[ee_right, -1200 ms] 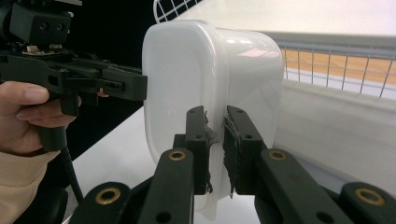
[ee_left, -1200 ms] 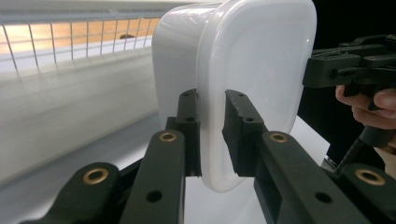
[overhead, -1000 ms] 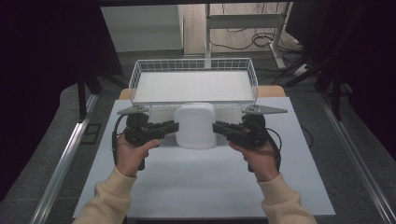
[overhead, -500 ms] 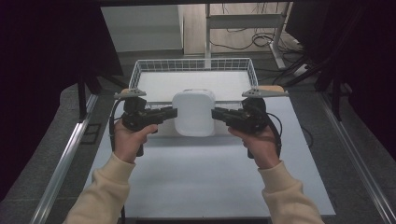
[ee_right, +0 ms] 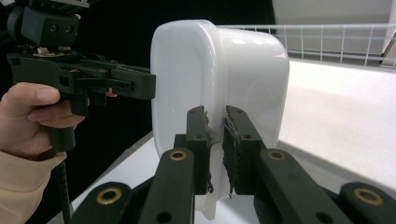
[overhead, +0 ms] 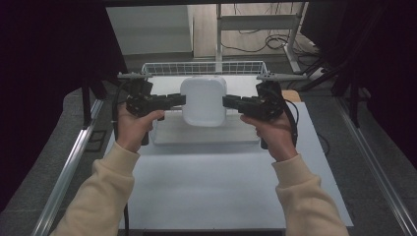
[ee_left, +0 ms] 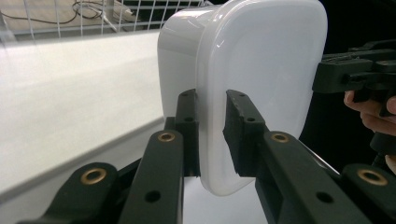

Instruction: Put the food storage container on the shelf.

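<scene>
I have the white tub [overhead: 203, 100] pinched by its rim from both sides. My left gripper [overhead: 178, 100] has its jaws narrowed onto the rim on its side, as the left gripper view shows: one jaw sits inside the lip, the other outside, with the plastic pressed between them. My right gripper [overhead: 229, 102] does the same on the opposite edge, jaws tight on the rim. The tub [ee_left: 243, 84] hangs in the air between my two hands, tipped so that its flat bottom faces the high camera, clear of the desk [overhead: 221, 187] and just in front of the wire basket [overhead: 206, 68]. So, as I judge it, the pick-up is done and the carry is in hand. What is left is to bring the tub over the basket, set it down inside, and let both jaws go.
</scene>
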Motion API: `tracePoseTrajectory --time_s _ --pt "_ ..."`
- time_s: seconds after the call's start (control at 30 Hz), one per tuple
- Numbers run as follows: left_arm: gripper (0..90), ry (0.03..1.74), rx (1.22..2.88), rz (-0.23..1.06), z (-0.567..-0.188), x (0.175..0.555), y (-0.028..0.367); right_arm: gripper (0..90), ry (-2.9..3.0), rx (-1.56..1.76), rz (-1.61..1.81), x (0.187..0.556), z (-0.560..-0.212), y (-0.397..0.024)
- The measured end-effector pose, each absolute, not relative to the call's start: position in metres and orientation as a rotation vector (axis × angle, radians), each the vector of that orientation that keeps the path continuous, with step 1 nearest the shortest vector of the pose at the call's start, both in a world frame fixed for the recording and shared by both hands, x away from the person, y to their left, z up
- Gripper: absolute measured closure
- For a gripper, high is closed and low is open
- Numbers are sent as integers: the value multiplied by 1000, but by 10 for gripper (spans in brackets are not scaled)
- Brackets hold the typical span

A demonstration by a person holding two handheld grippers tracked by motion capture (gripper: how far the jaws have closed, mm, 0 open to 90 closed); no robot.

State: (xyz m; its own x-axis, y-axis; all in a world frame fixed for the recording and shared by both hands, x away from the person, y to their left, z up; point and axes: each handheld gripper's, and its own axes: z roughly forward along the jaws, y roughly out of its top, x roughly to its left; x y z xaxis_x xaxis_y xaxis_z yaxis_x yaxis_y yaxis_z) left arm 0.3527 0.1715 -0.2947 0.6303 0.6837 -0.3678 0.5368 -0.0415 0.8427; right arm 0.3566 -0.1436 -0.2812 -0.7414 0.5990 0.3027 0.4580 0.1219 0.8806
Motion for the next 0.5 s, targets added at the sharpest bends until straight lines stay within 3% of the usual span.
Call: tracePoseTrajectory --time_s 0.5 --pt "765 1056 1707 120 -282 400 175 808 2296 1143 1687 408 -267 -141"
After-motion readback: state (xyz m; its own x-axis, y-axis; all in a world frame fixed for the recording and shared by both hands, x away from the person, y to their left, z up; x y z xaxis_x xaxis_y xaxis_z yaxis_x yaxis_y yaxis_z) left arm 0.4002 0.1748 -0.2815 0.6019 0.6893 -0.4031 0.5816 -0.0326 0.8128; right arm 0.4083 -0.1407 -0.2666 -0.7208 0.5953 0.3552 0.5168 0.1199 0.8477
